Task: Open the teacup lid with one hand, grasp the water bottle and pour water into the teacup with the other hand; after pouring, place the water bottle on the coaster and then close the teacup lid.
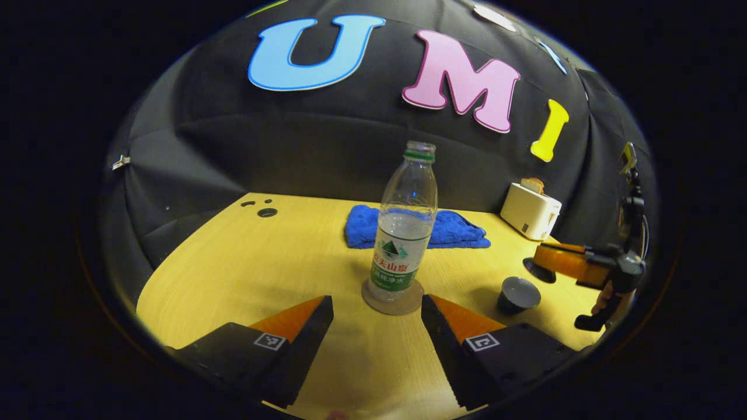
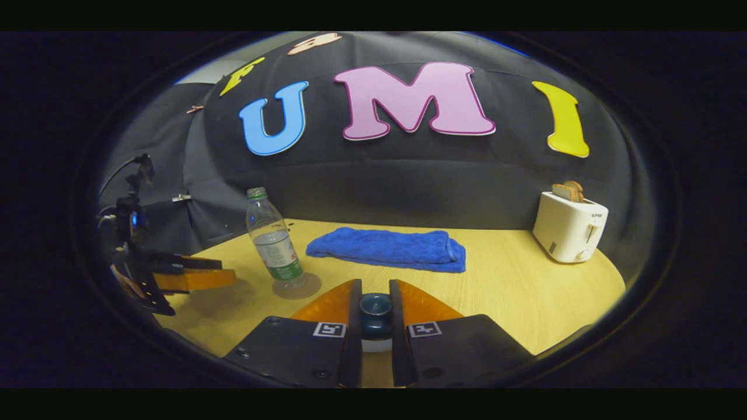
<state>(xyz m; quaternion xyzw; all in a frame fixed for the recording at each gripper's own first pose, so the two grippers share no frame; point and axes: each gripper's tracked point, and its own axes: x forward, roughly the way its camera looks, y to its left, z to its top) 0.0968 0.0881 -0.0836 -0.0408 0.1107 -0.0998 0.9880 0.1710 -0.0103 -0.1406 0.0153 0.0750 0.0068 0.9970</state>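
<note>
A clear water bottle (image 1: pixel 405 233), uncapped and partly filled, stands upright on a round coaster (image 1: pixel 392 304) in the middle of the table. My left gripper (image 1: pixel 376 298) is open, its fingers either side of the coaster and just short of the bottle. Right of it a dark teacup (image 1: pixel 518 294) sits uncovered. My right gripper (image 2: pixel 375 283) is shut on the knob of the teacup lid (image 2: pixel 375 312). In the left gripper view the right gripper (image 1: pixel 560 262) holds that lid (image 1: pixel 538 271) just above and behind the cup. In the right gripper view the bottle (image 2: pixel 273 242) and the left gripper (image 2: pixel 224 271) are at the left.
A folded blue towel (image 1: pixel 455 228) (image 2: pixel 388 248) lies behind the bottle by the wall. A white toaster (image 1: pixel 531 211) (image 2: pixel 571 226) with bread in it stands at the back right. The yellow wooden table (image 1: pixel 233 262) has cable holes at its far left corner.
</note>
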